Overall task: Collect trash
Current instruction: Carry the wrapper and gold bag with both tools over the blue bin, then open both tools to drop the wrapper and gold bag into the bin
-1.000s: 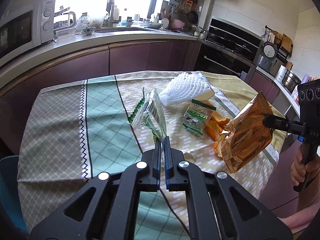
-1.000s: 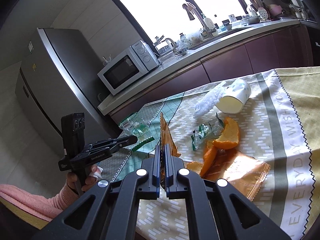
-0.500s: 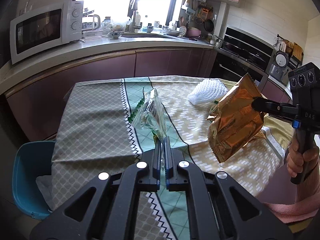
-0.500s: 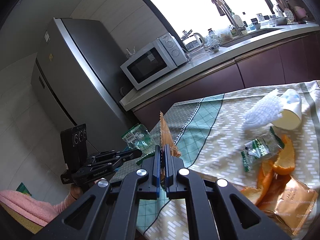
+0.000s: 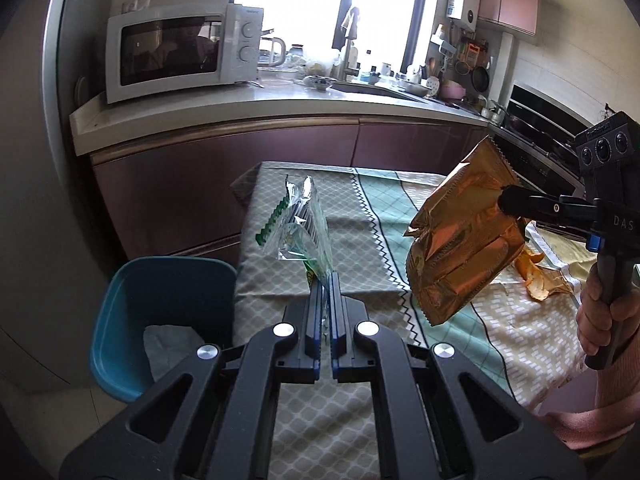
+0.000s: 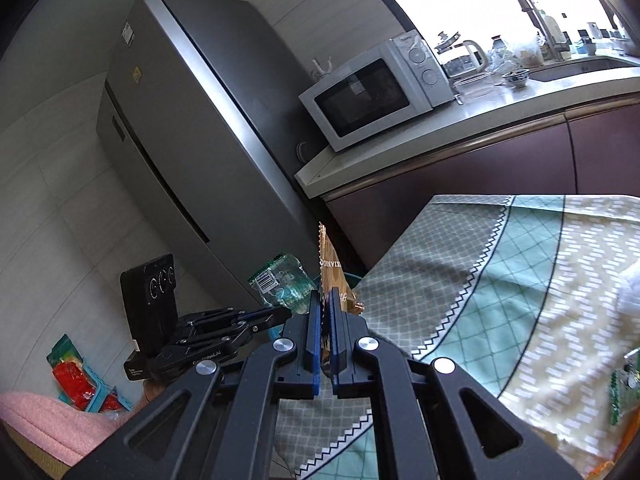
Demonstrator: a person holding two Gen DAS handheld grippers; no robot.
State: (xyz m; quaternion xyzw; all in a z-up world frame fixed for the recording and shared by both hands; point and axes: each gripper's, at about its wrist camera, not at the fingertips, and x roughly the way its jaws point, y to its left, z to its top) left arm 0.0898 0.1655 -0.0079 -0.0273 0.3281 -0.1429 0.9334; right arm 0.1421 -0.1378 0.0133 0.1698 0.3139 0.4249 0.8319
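The left gripper point(image 5: 325, 280) is clamped tight on the bottom corner of a clear green-edged wrapper point(image 5: 298, 226), pads pinching thin film with hardly a gap showing. The right gripper point(image 5: 502, 200) is squeezed just as hard on the upper side edge of a gold foil bag point(image 5: 460, 240), seen edge-on between its blue pads in the right wrist view. Edge pinches look like the sensible choice here: flat, floppy packaging offers nothing else to bite on.

Both pieces are up in the air above the near end of the table point(image 5: 360, 240), none of either touching the cloth. The wrapper stands nearly upright from the jaws, long axis vertical, its torn mouth pointing up and leaning toward the blue bin point(image 5: 120, 320). The foil bag hangs on a slant, long axis diagonal, its serrated top toward the counter, its lower corner drooping toward the table.

The bin waits on the floor just beside the table's corner, already holding something pale. Orange peel point(image 5: 534, 276) lies on the cloth farther from the bin, behind the foil bag, not yet collected. My read: both loads are headed binward.
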